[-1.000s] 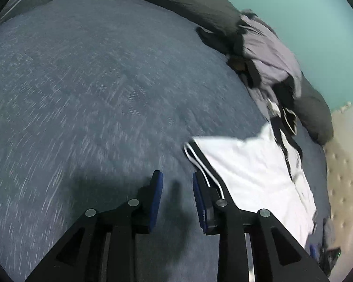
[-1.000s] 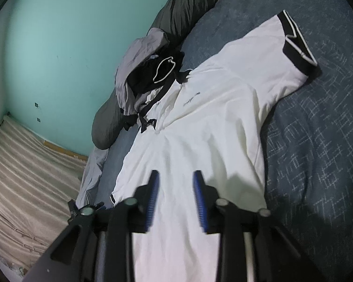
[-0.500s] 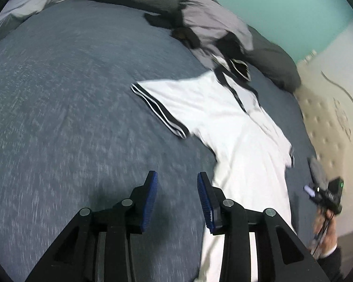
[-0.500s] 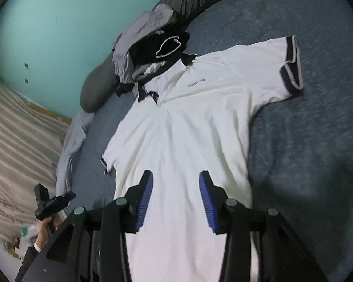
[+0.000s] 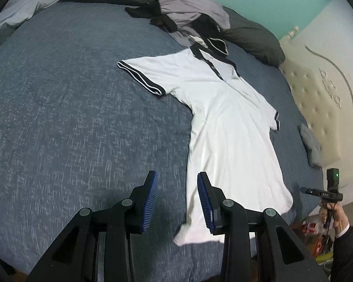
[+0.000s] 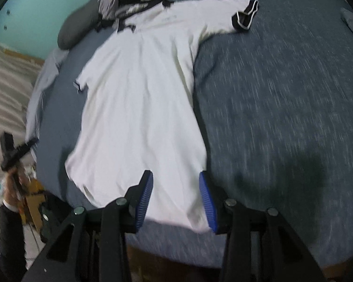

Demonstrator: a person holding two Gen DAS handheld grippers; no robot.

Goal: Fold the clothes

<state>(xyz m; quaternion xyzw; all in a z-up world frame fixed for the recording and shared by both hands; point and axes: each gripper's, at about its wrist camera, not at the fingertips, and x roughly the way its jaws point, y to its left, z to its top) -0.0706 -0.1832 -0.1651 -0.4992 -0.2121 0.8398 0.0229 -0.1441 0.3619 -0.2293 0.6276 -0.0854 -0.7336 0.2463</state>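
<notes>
White polo shirt (image 5: 233, 141) spread flat on bed (image 5: 70, 117), frame centre. Both jaws apart, empty. Next, likely: grip hem corners at lower frame.

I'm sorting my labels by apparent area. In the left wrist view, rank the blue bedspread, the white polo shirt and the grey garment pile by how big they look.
1. blue bedspread
2. white polo shirt
3. grey garment pile, though it lies farther away, so its true size is unsure.
</notes>
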